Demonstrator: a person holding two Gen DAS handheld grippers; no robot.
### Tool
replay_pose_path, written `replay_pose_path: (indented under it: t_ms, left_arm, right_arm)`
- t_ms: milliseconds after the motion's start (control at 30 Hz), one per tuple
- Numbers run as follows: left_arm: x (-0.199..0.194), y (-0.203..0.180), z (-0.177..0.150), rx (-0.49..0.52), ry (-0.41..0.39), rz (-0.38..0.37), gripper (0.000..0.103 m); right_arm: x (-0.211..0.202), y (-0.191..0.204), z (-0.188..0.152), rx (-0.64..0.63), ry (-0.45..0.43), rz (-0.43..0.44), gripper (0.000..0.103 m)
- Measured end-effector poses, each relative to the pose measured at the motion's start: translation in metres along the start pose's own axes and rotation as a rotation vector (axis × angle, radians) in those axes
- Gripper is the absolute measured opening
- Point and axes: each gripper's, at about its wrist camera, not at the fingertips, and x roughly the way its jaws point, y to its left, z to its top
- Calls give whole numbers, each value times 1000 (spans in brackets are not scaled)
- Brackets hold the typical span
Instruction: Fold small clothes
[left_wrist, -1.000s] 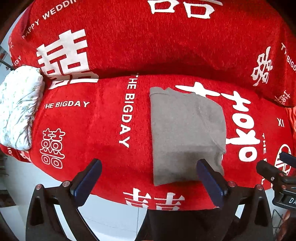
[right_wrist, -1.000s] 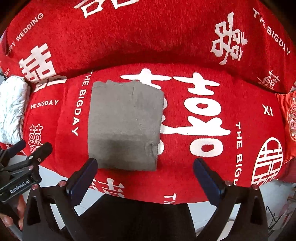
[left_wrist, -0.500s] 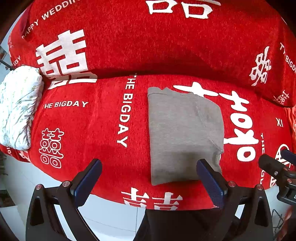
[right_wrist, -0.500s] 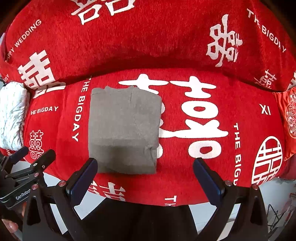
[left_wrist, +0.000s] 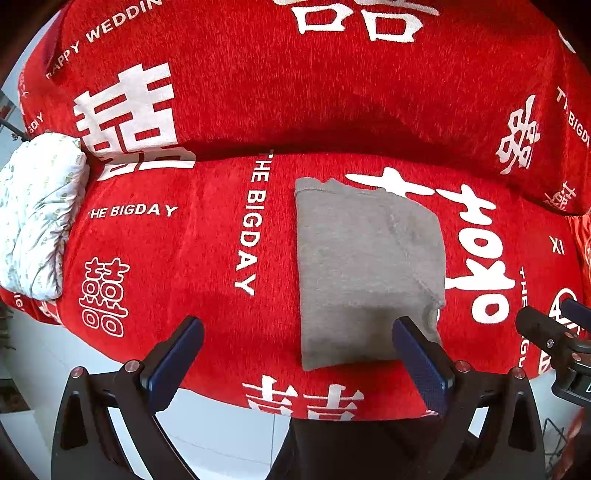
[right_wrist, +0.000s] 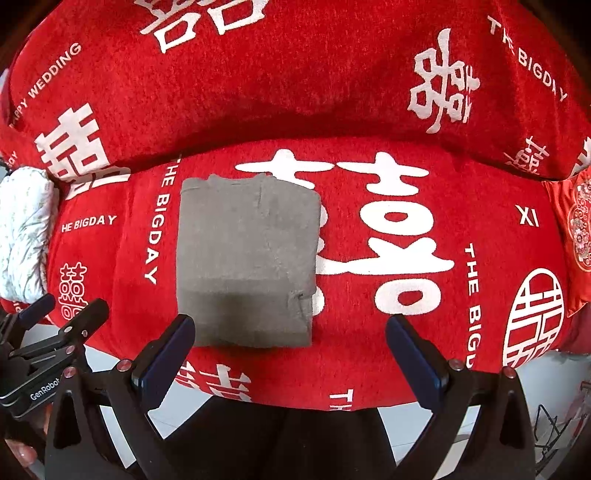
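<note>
Red wedding-print sofa cover (left_wrist: 192, 258) carries 1 grey garment (left_wrist: 365, 269), folded into a neat rectangle mid-seat. Left gripper (left_wrist: 295, 354) and right gripper (right_wrist: 288, 350) hover spread wide, empty. Folding looks finished.

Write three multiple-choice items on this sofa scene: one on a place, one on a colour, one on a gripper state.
1. Where does the folded garment lie?
A. on the sofa seat
B. on the floor
C. on the backrest

2. What colour is the garment?
A. white
B. grey
C. blue

3. How is the right gripper?
A. shut on the garment
B. shut on nothing
C. open

Answers: 1 A, it lies flat on the red sofa cover over the seat; 2 B, plain grey cloth; 3 C, its fingers stand wide apart, holding nothing.
</note>
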Motion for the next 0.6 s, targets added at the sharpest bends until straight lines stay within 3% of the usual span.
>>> replay_pose_path:
  t_ms: [600]
  left_arm:
    - [-3,2,-1,-14,-3,-8,102]
  right_arm:
    - [1,-1,-5,18,11,1,103]
